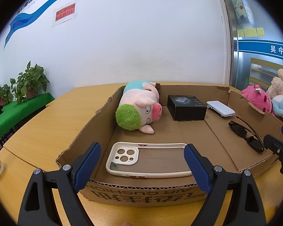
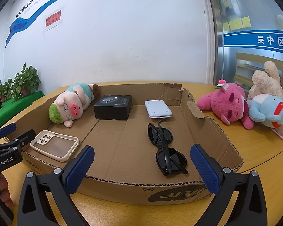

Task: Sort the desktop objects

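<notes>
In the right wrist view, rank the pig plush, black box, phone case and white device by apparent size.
Largest to smallest:
1. pig plush
2. phone case, though it is nearer the camera, so its lead over the box is unsure
3. black box
4. white device

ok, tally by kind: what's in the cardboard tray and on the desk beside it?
Plush toys: 4 (pig in tray; pink, blue, beige on the desk)
Phone case: 1
Black box: 1
White device: 1
Sunglasses: 1
Total: 8
</notes>
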